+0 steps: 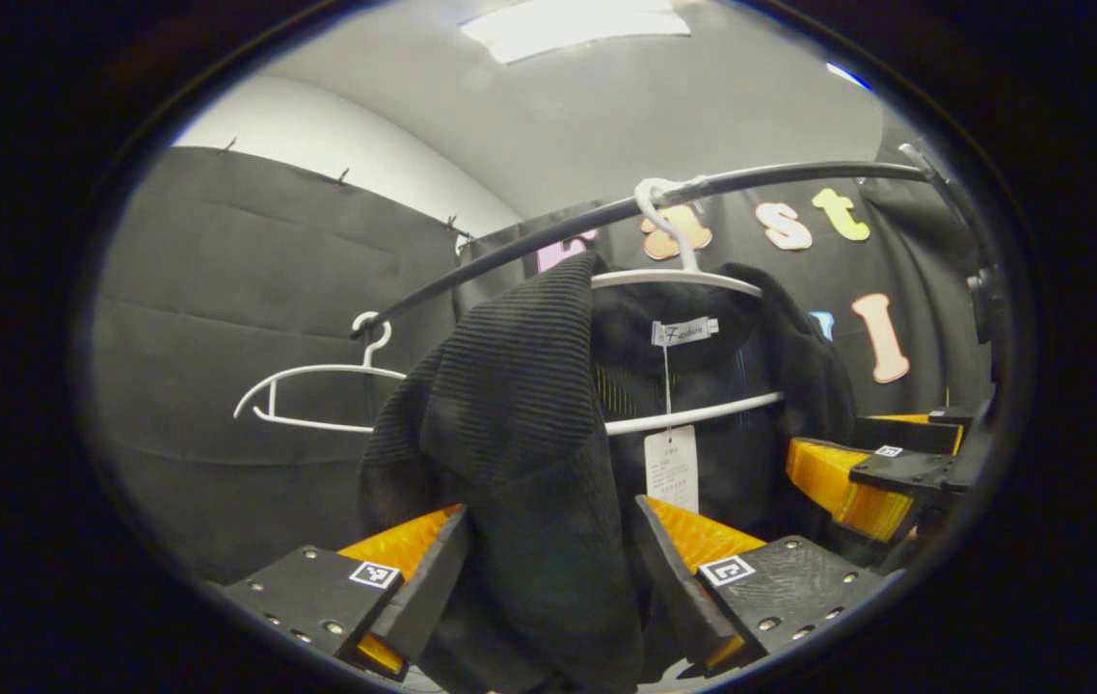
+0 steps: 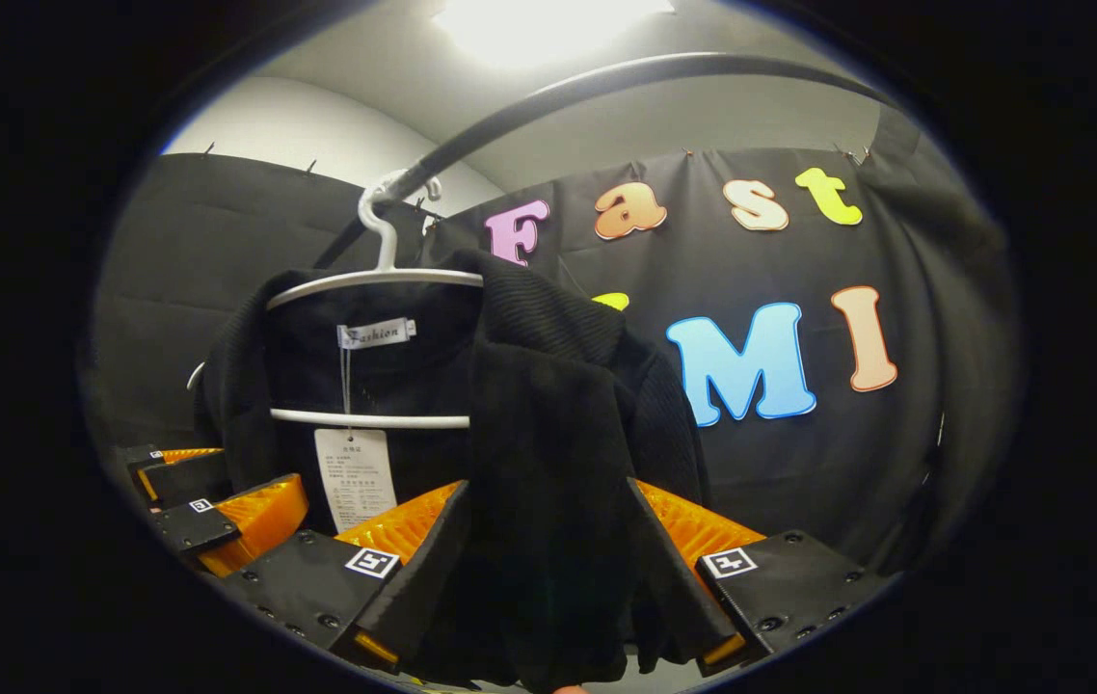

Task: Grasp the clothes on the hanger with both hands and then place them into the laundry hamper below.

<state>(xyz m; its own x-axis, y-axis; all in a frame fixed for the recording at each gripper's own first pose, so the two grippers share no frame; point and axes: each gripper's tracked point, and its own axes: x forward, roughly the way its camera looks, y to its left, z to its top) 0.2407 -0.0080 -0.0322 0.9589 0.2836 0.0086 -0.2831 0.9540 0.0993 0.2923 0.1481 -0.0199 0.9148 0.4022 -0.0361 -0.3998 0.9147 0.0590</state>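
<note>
both grippers, left (image 1: 548, 569) and right (image 2: 548, 569), pinch the black jacket (image 1: 510, 414) (one shoulder each); lift evenly so it clears the hanger (image 1: 674, 280).

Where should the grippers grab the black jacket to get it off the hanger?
By its two front panels, from below and in front. The black jacket hangs open on the white hanger, each panel dropping loose between a gripper's fingers: left gripper, right gripper.

both views sit close, tilted upward at the black garment (image 1: 520, 453) on its white hanger (image 1: 679, 280); they share it and the rail (image 2: 606, 82)
</note>
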